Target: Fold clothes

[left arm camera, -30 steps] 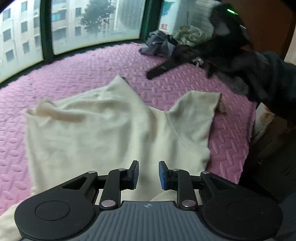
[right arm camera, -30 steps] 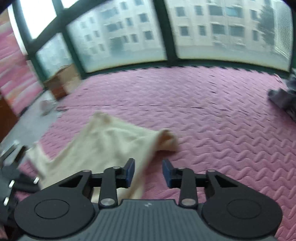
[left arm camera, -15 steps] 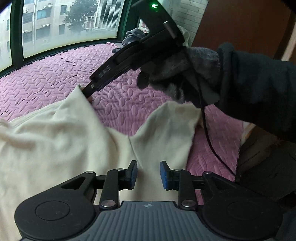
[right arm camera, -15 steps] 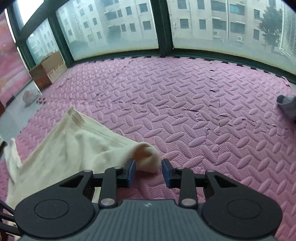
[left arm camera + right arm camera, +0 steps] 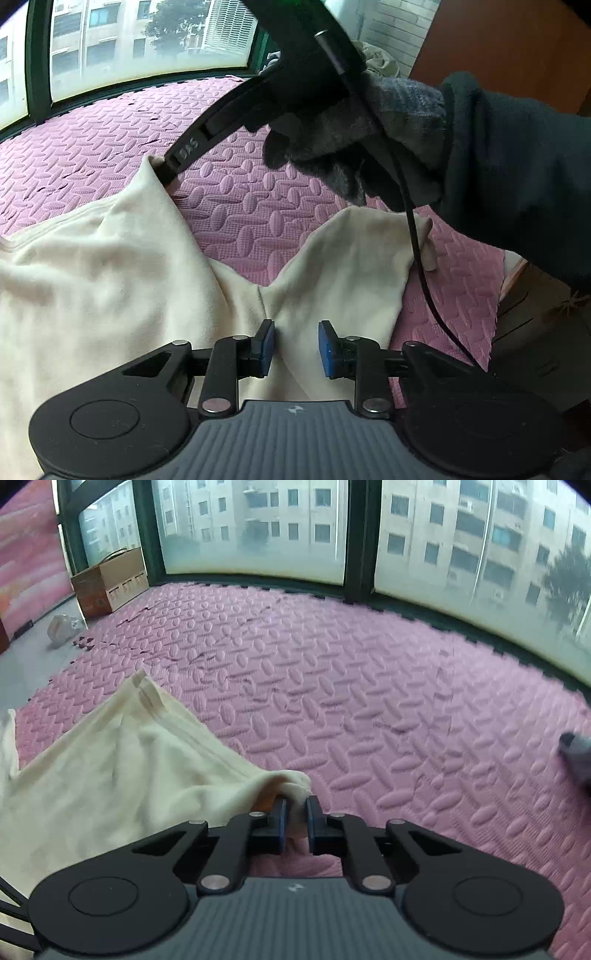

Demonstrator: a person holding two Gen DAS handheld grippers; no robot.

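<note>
A cream garment (image 5: 110,277) lies spread on the pink foam mat (image 5: 240,206). My left gripper (image 5: 296,347) hovers low over its middle, blue pads apart, with cloth showing beneath the gap and nothing pinched. In the left wrist view, a gloved hand (image 5: 351,140) holds my right gripper (image 5: 168,173), whose tip sits at a raised corner of the garment. The right wrist view shows my right gripper (image 5: 295,812) shut on that bunched corner of the cream garment (image 5: 129,775), which is lifted slightly off the mat (image 5: 332,701).
A cardboard box (image 5: 110,579) stands by the window at the far left. A grey cloth (image 5: 576,746) lies on the mat at the right. More crumpled clothes (image 5: 380,62) are piled in the far corner. A dark sleeve (image 5: 517,177) crosses the right side.
The right gripper came down to the garment's corner and its jaws shut on it. The gloved hand moved in closer in the left wrist view. The left jaws kept the same gap.
</note>
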